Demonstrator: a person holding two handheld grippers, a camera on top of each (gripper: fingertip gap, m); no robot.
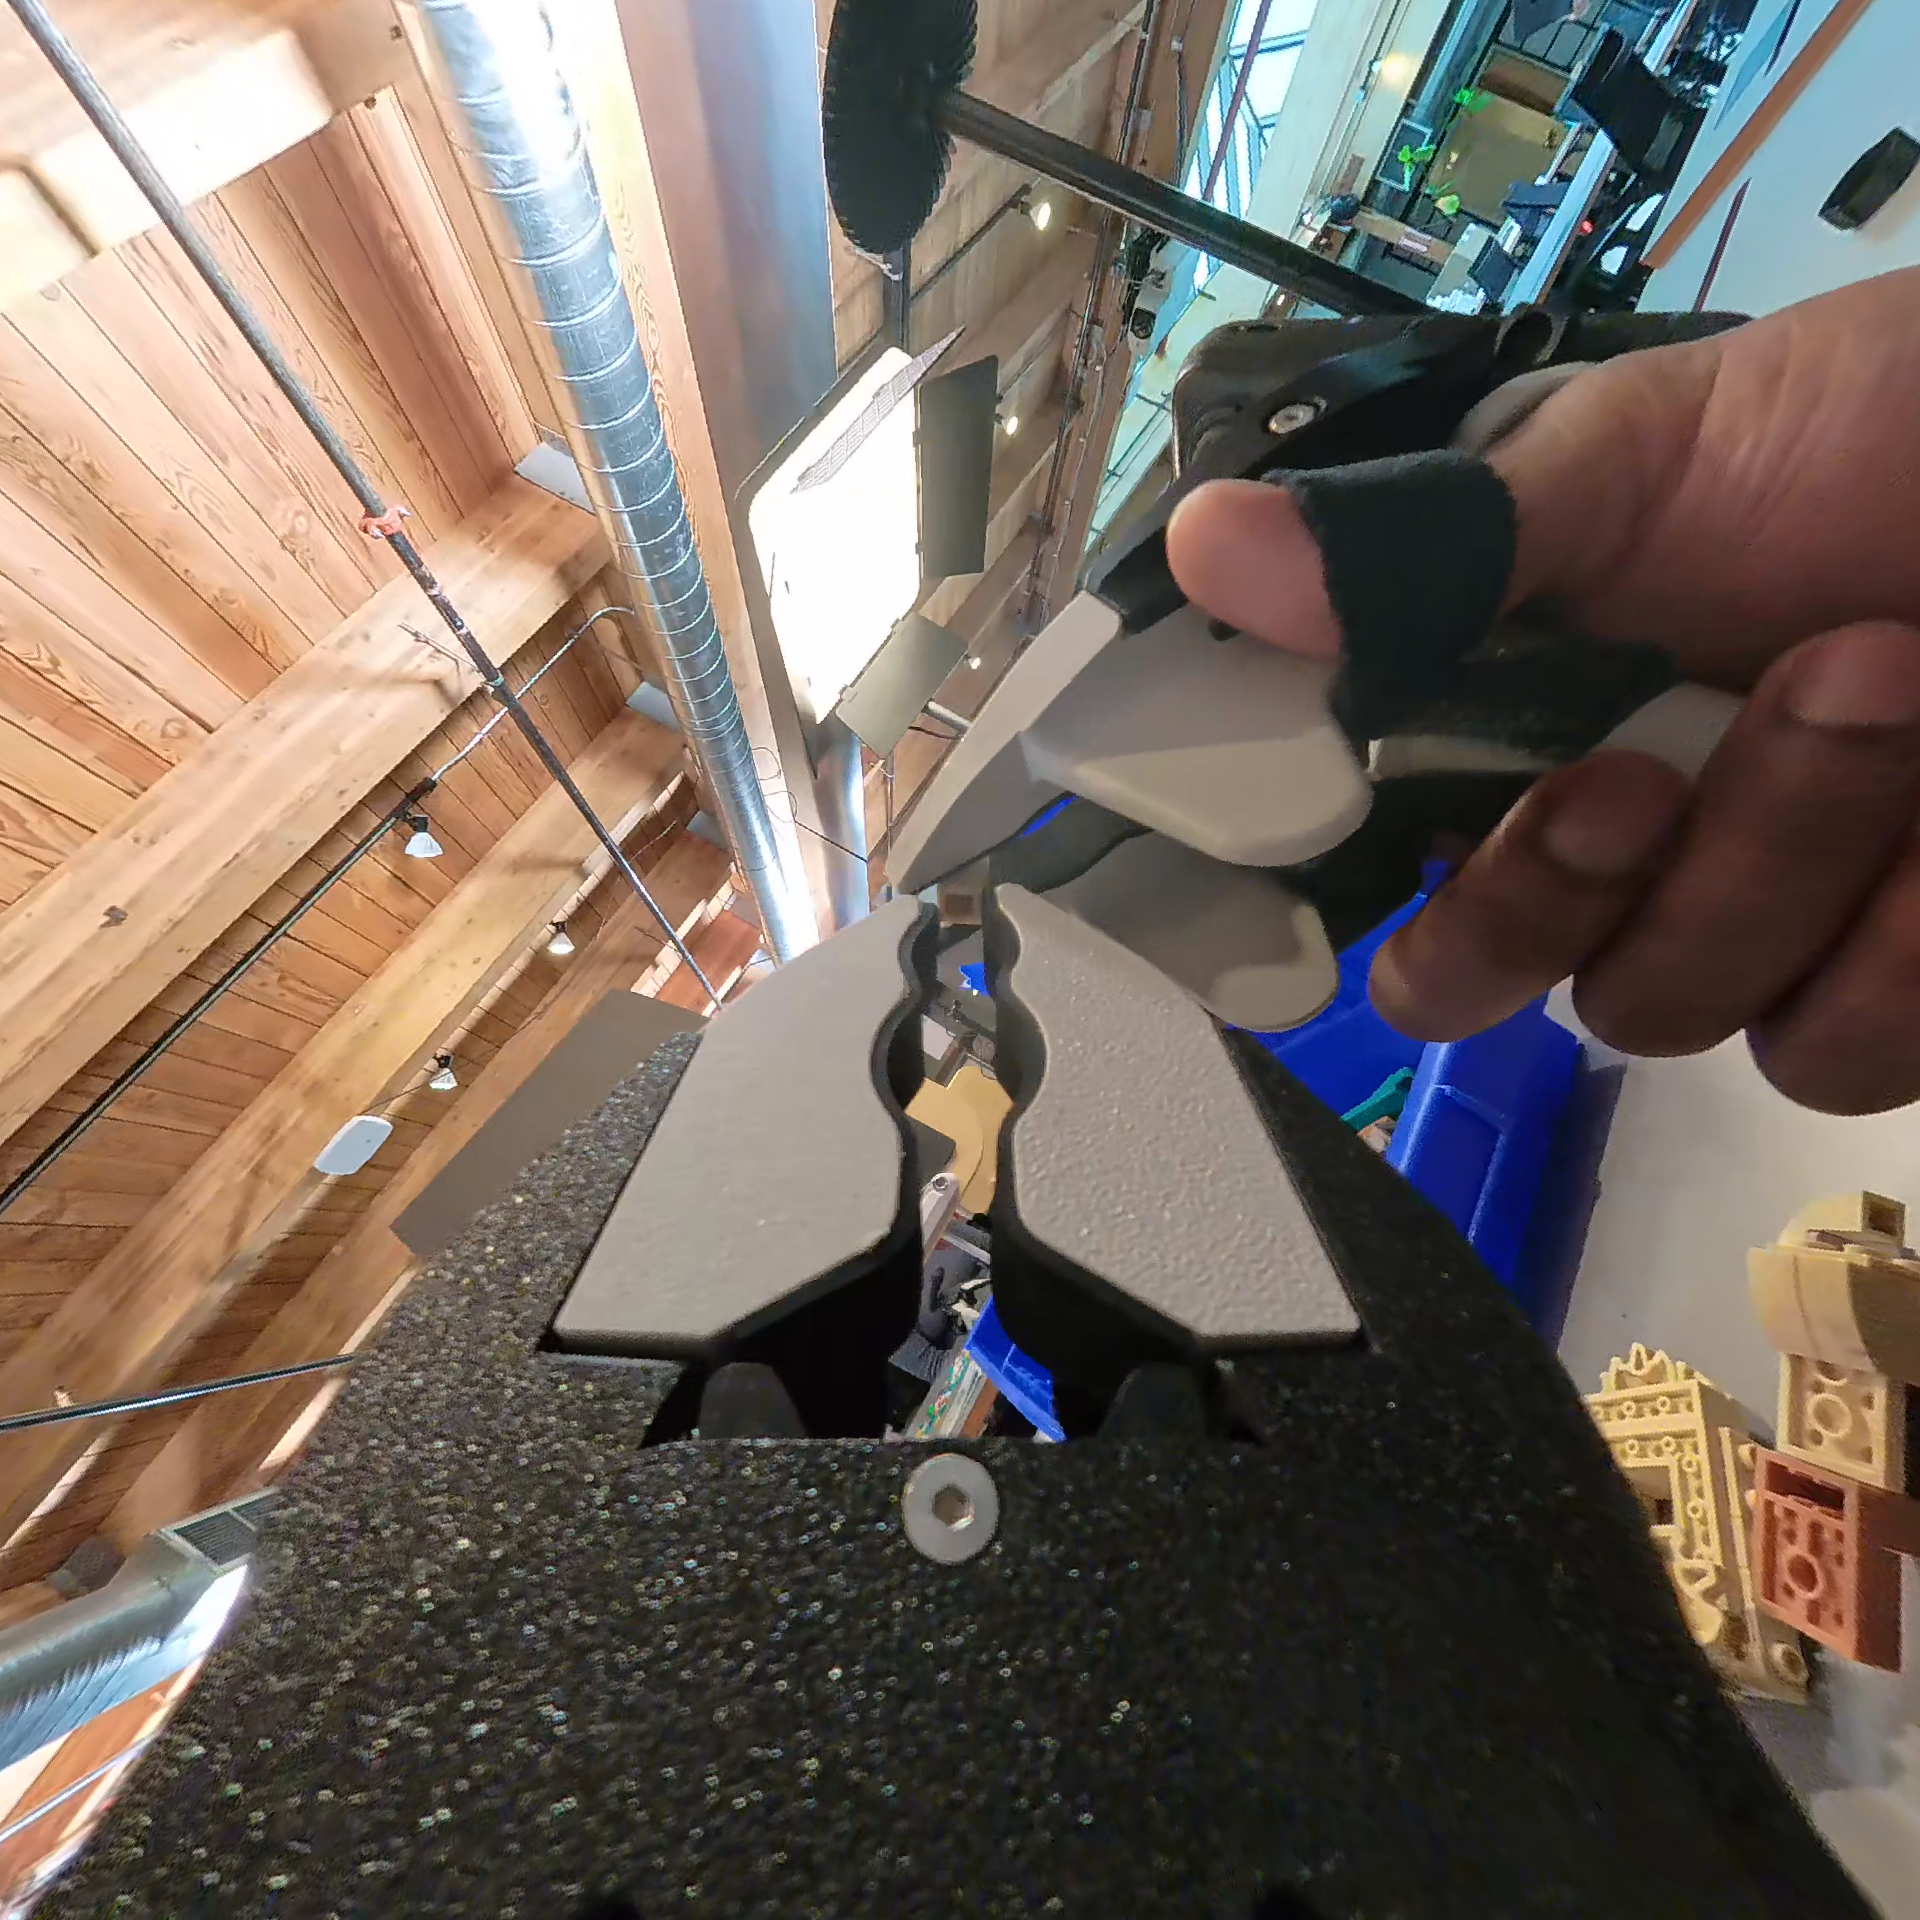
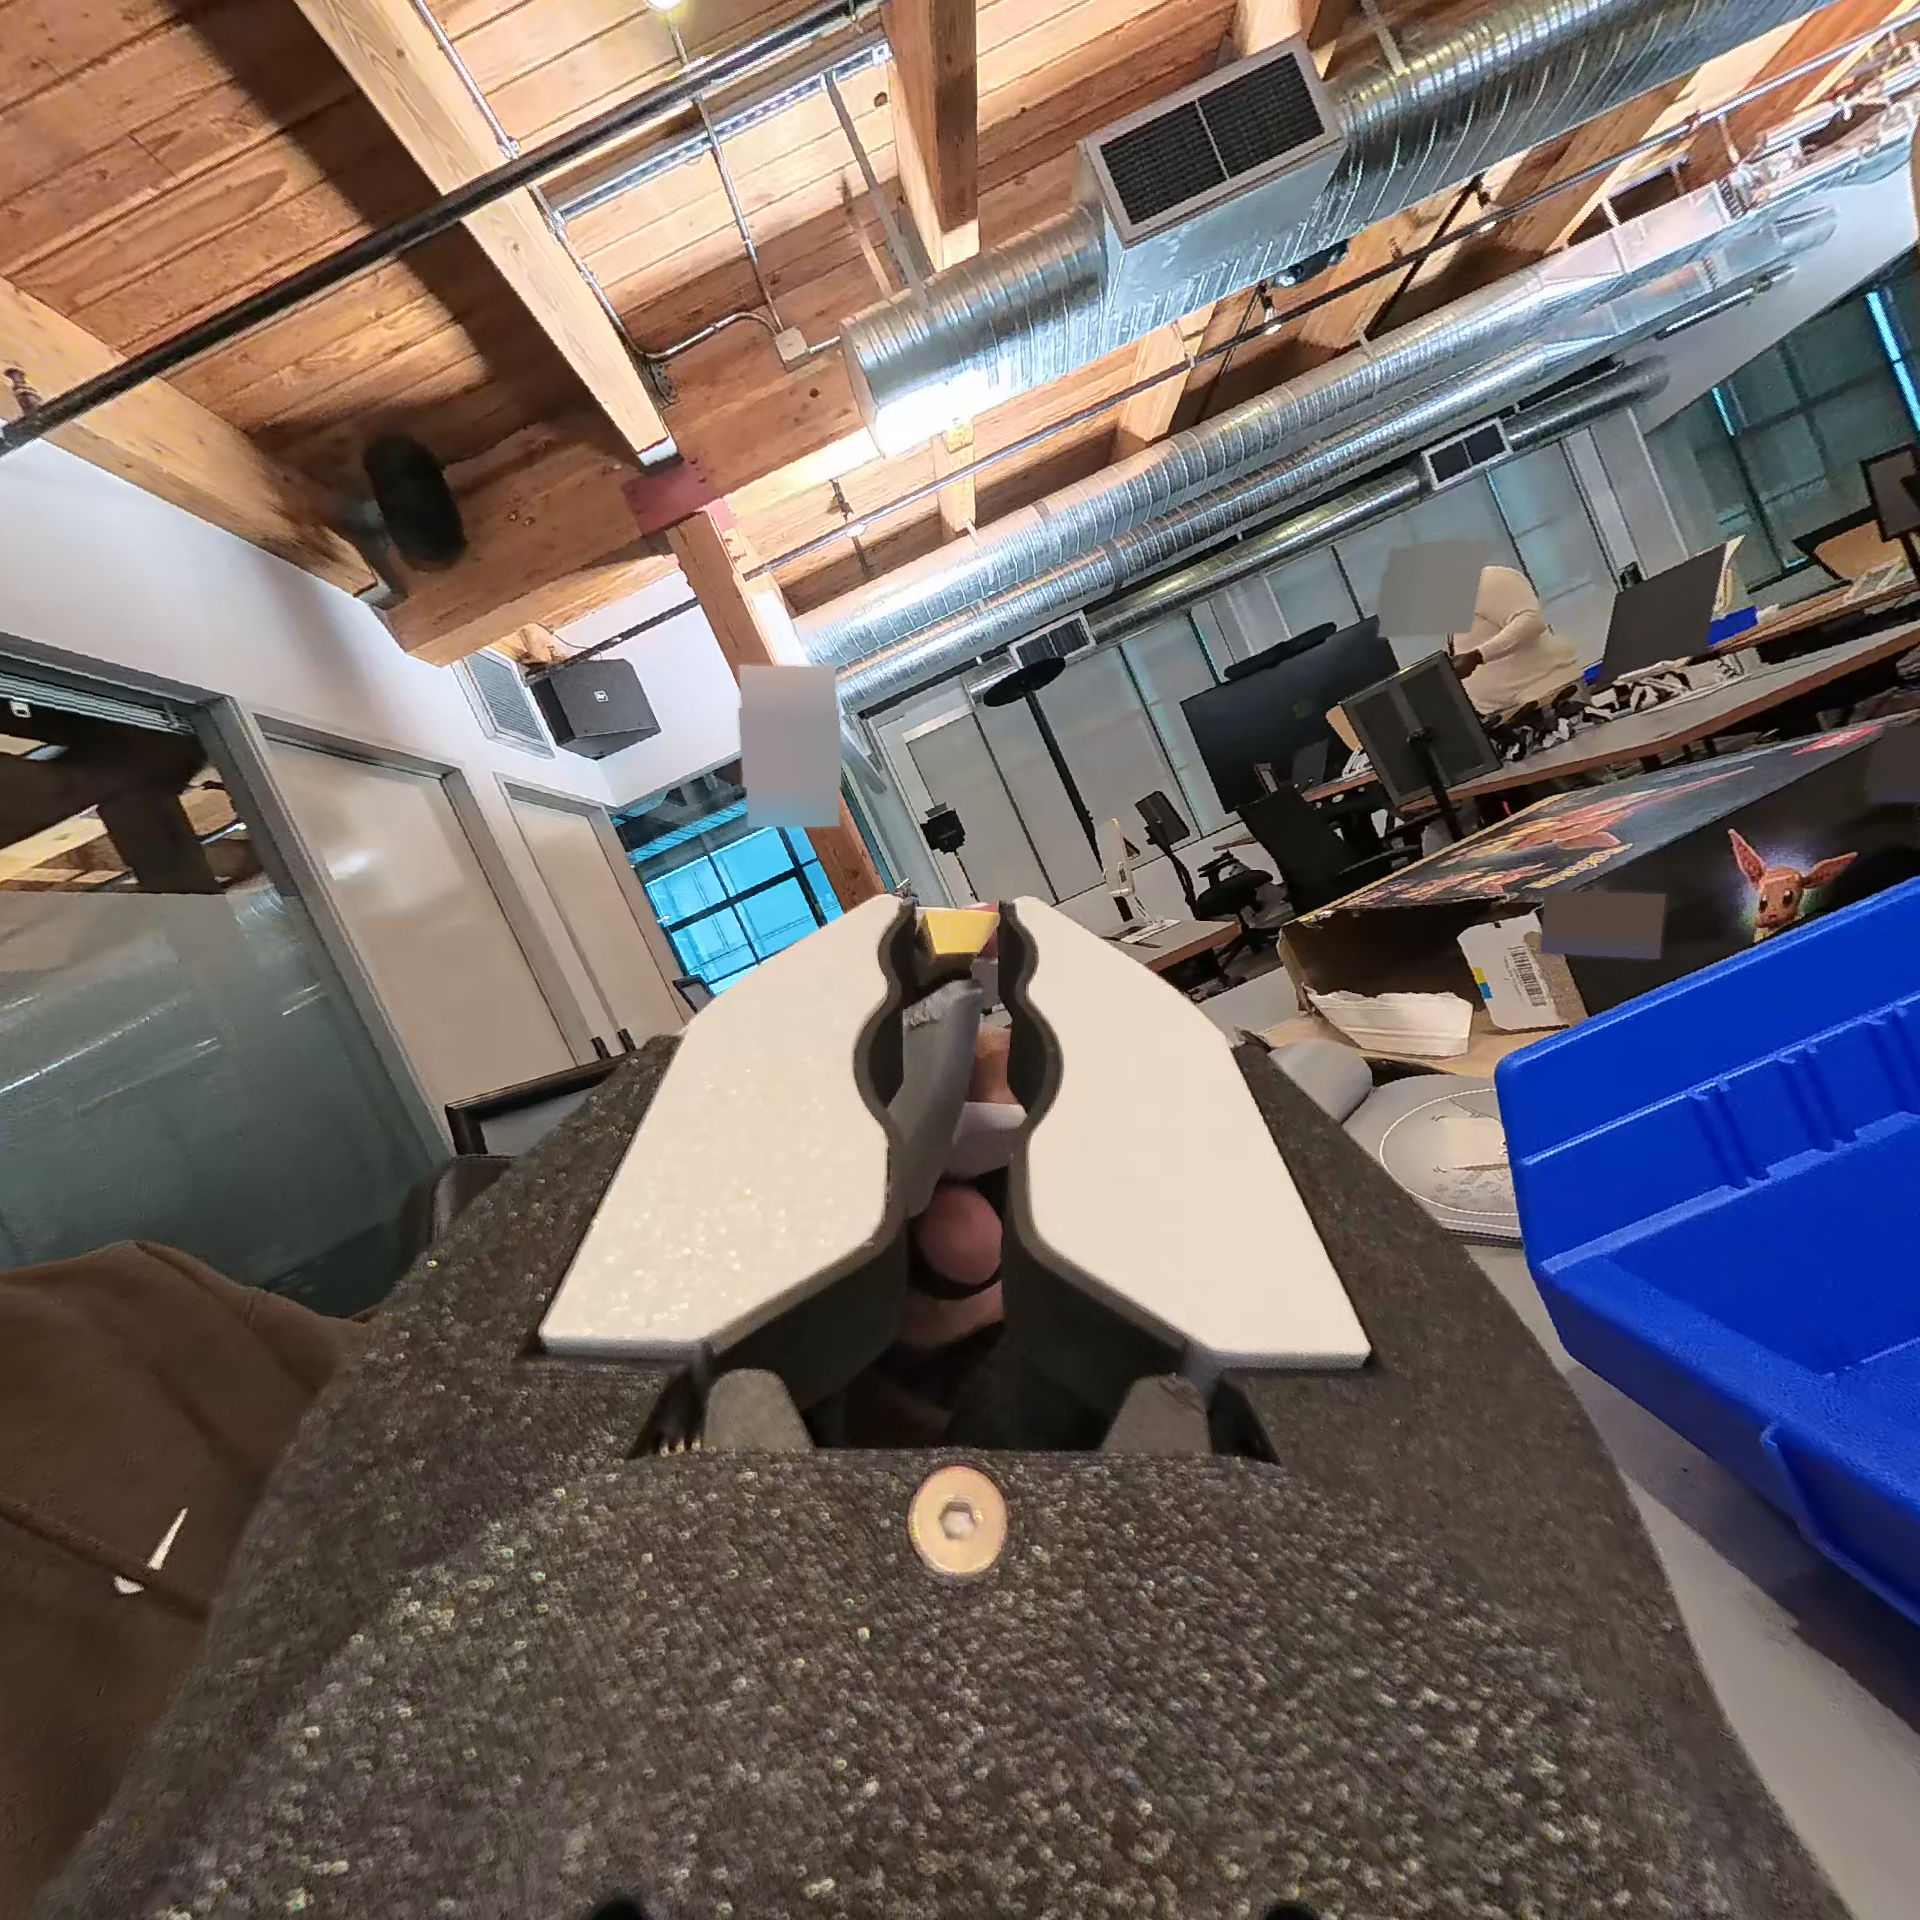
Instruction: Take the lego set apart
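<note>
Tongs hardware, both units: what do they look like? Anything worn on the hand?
Both tongs, left and right, have pale grey textured fingers with wavy black inner edges, on speckled black bodies with a silver hex screw. The hand wears a black fingerless glove; a brown sleeve shows.

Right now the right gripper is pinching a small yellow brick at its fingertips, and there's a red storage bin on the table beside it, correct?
Nearly. In the right wrist view the right gripper does pinch a small yellow brick at its fingertips, but the storage bin beside it is blue, not red.
</note>
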